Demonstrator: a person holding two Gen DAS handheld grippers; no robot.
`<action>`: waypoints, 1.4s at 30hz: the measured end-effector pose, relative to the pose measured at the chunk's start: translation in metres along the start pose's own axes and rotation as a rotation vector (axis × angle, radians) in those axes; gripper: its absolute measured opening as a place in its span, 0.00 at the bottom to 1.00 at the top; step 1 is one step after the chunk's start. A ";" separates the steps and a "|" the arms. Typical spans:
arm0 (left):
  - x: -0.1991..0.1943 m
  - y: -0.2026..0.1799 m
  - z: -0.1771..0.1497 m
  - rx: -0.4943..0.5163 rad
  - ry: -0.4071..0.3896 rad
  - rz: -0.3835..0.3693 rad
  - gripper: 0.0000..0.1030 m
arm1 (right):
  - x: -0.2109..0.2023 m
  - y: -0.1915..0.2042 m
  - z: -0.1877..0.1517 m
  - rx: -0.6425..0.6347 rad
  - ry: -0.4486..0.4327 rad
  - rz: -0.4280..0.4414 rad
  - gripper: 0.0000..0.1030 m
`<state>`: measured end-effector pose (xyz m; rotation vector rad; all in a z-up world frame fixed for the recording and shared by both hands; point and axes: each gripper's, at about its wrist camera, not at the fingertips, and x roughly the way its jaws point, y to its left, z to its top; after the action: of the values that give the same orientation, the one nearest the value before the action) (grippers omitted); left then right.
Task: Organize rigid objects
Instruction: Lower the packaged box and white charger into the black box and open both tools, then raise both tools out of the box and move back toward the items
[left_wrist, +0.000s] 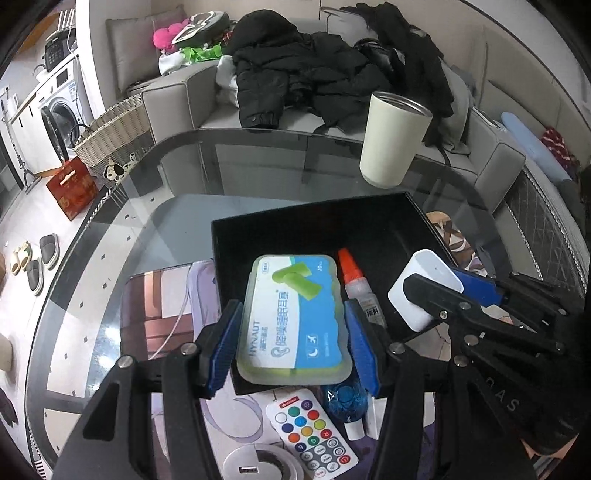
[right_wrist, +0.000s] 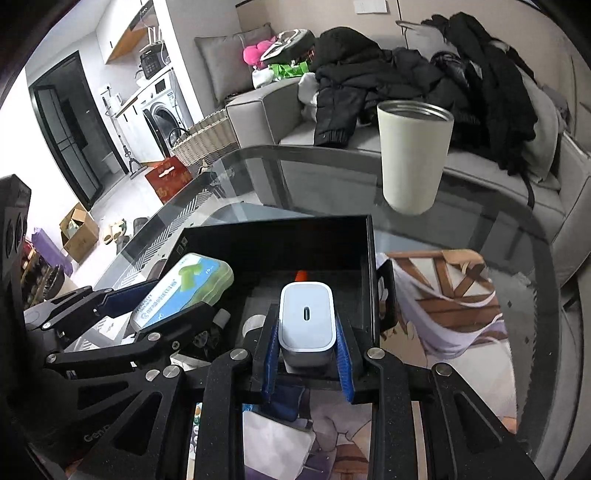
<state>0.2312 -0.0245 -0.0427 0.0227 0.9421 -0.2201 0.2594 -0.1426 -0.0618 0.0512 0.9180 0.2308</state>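
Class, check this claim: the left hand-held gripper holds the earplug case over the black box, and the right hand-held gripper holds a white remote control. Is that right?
Not quite. The right hand-held gripper holds a white charger, not a remote control; the right wrist view shows it. The rest stands: the left hand-held gripper holds the earplug case over the black box.

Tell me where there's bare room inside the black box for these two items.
The black box is bare along its far wall, beyond the orange-capped bottle, and across its middle. The near edge is crowded: the earplug case in the left gripper, the bottle, and the white charger in the right gripper.
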 end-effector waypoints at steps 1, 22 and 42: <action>0.000 0.000 0.000 0.001 0.001 0.000 0.53 | 0.000 0.000 -0.001 -0.001 0.003 -0.004 0.26; 0.001 0.004 -0.001 -0.020 0.014 -0.021 0.55 | -0.004 -0.001 -0.002 0.019 0.000 0.003 0.27; -0.039 0.011 0.003 -0.055 -0.131 -0.015 0.56 | -0.041 0.008 0.002 0.000 -0.148 0.018 0.41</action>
<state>0.2140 -0.0076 -0.0103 -0.0487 0.8175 -0.2070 0.2356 -0.1439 -0.0273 0.0752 0.7709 0.2410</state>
